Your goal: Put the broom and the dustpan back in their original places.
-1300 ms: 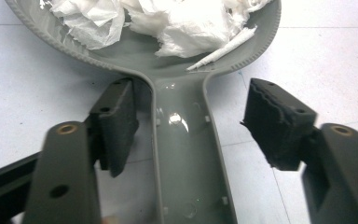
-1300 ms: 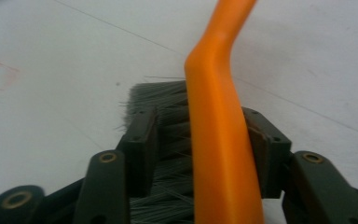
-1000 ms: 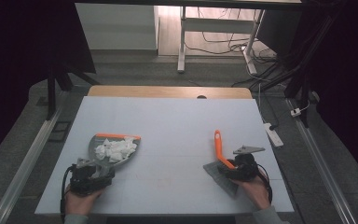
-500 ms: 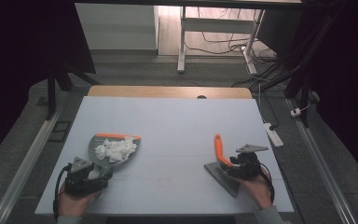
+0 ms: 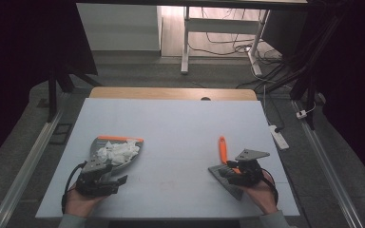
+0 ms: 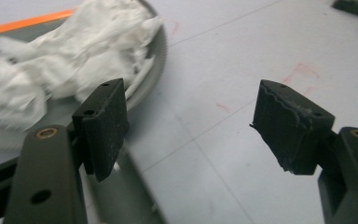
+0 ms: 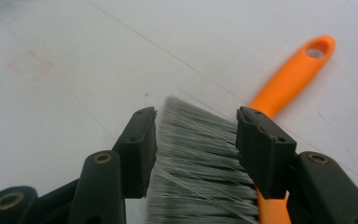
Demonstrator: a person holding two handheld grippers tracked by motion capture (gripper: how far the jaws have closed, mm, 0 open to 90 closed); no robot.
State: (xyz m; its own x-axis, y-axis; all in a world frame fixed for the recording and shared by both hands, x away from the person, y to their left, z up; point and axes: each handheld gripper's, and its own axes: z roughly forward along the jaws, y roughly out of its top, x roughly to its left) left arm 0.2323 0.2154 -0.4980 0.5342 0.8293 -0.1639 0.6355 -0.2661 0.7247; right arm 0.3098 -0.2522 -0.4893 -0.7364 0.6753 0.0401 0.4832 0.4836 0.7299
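Fingers of the right gripper sit, in the high view, at the near end of the brush, whose orange handle runs straight away from the hand toward the far edge of the desk. The left gripper rests just on the near side of the dustpan, which carries a heap of white crumpled paper. Dustpan and brush lie well apart, each beside its own hand.

From the left gripper view, its fingers stand apart with only bare desk between them; they have just been closing a little, and they hold nothing. The dustpan's rim curves beside the one finger, up and to the side, with the paper beyond it.

From the right gripper view, its fingers straddle the grey bristles, one on each side; they have just been narrowing, but I judge that they are not yet pressing. The orange handle points on ahead, beyond the bristles, so the brush's long axis runs along the reach and the grip would fall across it.
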